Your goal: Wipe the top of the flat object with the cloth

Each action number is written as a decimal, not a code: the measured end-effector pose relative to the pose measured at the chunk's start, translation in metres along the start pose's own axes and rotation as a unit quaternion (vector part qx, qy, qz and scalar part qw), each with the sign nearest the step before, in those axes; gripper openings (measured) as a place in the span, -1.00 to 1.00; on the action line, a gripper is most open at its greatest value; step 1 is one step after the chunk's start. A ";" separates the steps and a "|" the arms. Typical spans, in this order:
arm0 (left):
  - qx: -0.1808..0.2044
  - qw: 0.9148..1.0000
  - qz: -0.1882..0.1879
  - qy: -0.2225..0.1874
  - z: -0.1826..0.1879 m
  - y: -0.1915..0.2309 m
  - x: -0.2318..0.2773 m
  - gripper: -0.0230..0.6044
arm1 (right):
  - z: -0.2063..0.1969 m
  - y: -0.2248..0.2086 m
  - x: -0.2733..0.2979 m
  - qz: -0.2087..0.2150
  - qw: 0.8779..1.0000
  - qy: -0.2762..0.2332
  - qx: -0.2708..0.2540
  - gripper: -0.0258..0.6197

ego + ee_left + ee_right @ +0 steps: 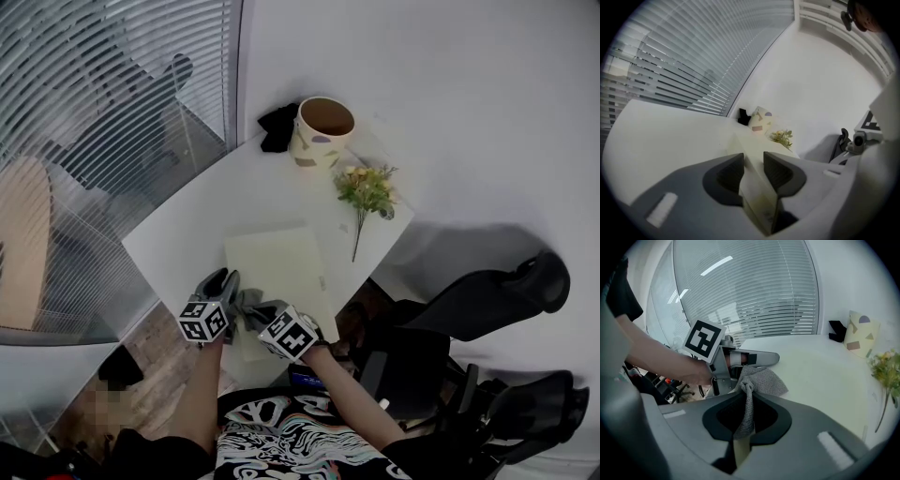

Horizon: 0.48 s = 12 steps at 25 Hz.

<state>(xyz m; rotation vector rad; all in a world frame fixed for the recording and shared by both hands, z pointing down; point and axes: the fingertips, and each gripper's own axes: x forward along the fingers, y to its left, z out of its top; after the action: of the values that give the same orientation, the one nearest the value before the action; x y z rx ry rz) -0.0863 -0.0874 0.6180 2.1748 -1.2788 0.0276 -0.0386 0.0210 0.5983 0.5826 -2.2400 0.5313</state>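
A pale yellow flat board (277,267) lies on the white table (187,234), near its front edge. My left gripper (223,281) is at the board's near-left corner. In the left gripper view it (753,161) is shut on the board's thin edge (761,199). My right gripper (264,315) is just right of it, at the board's near edge, and holds a grey knitted cloth (249,302). In the right gripper view the jaws (747,401) are shut on the cloth (764,380), which bunches out ahead and touches the left gripper (750,359).
At the table's far end stand a beige patterned cup (322,131), a black object (277,127) and a sprig of yellow flowers (367,190). Window blinds (103,112) run along the left. A black office chair (487,300) stands to the right of the table.
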 end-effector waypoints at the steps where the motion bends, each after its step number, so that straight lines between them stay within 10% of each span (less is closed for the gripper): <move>1: -0.001 1.000 0.000 0.000 0.000 0.000 0.000 -0.33 | -0.001 0.001 0.000 0.001 1.000 0.000 -0.001 -0.87; 12: 0.010 1.000 0.003 -0.007 0.003 -0.001 -0.001 -0.33 | -0.012 0.015 0.000 0.021 1.000 -0.002 -0.004 -0.87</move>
<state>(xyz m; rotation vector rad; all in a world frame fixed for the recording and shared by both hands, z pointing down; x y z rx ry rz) -0.0868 -0.0876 0.6151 2.1916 -1.2966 0.0273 -0.0401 0.0391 0.6026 0.5339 -2.2609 0.5417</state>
